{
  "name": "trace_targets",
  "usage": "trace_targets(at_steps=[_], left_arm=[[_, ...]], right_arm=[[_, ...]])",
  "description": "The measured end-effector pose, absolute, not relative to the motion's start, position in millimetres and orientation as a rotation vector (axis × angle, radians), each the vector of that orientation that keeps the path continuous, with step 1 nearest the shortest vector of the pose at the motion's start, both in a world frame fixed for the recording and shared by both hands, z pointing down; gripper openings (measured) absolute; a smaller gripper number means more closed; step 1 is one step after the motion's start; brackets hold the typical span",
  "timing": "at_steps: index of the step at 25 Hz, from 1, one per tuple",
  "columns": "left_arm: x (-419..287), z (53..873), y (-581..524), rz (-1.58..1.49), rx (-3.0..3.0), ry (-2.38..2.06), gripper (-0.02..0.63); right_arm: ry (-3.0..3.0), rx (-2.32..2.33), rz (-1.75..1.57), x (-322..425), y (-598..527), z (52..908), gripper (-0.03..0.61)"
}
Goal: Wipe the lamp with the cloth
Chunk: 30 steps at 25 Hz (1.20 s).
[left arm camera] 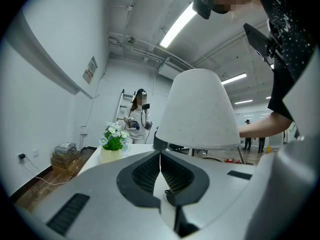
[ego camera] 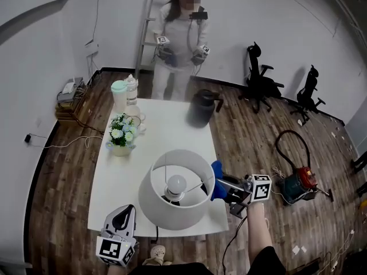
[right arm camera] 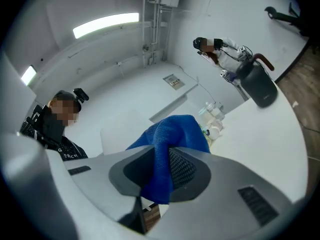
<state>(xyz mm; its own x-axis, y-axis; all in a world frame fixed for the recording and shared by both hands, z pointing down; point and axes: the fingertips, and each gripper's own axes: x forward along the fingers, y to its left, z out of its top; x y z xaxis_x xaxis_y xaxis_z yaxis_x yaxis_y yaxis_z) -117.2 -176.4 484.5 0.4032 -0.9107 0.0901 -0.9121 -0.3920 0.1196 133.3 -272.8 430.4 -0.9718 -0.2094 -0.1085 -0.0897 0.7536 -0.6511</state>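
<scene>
A lamp with a white shade and a bare bulb stands near the front edge of the white table. My right gripper is at the shade's right side, shut on a blue cloth that lies against the shade. In the right gripper view the cloth bulges out between the shut jaws, with the shade behind it. My left gripper hovers at the table's front left corner, shut and holding nothing. In the left gripper view the shade rises just ahead of it.
A pot of flowers, a cup and a bottle stand along the table's left side. A black jug sits at the far right corner. A person stands beyond the table. A red vacuum cleaner and office chairs are on the floor at right.
</scene>
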Motion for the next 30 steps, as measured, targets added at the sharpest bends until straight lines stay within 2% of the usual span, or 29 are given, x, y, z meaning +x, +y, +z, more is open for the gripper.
trace_targets(at_steps=[5, 11, 16, 23, 30], left_arm=[[-119, 479, -179, 0.01, 2.503, -1.654, 0.012], [-120, 469, -190, 0.01, 2.539, -1.663, 0.012], [-126, 449, -205, 0.009, 2.578, -1.688, 0.012], [-136, 434, -227, 0.018, 2.593, -1.704, 0.011], [-136, 444, -229, 0.039, 2.571, -1.696, 0.012]], right_arm=[[2.841, -0.203, -0.955, 140, -285, 419, 0.075], [2.904, 0.155, -0.637, 108, -303, 317, 0.075], [2.838, 0.421, -0.52, 74, -305, 261, 0.075], [2.849, 0.563, -0.679, 56, -313, 312, 0.075], [2.842, 0.478, -0.931, 61, -328, 376, 0.075]])
